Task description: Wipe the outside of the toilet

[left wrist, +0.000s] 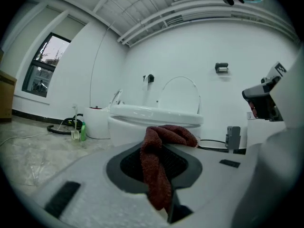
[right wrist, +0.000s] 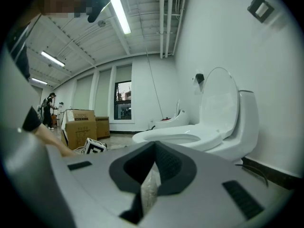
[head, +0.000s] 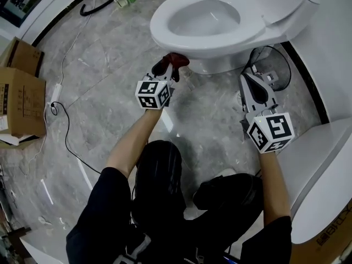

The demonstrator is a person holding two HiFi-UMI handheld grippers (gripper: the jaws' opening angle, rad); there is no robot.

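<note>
Head view: toilet [head: 231, 43] at the top, seat down, lid up. Left hand-held gripper [head: 169, 66] is just below the front of the bowl, clenched on a dark red cloth [head: 177, 60]. The cloth sits right at the bowl's lower front; can't tell if it touches. Right hand-held gripper [head: 248, 78] is beside the toilet's base on the right, tips aimed at it, not touching. Cardboard boxes [head: 19, 92] are well off to the toilet's left on the floor [head: 110, 76].

Left gripper view: jaws pinched on the cloth, which is bunched above them and hangs down through the seam. The toilet bowl is straight ahead, close. A green bottle [left wrist: 83, 131] is on the floor left of the toilet.

Right gripper view: jaws closed together. There's a thin pale sliver in the seam, can't identify it. The toilet is ahead and to the right, side on. The left gripper's marker cube [right wrist: 95, 147] is left of the bowl, with the boxes further left behind it.
</note>
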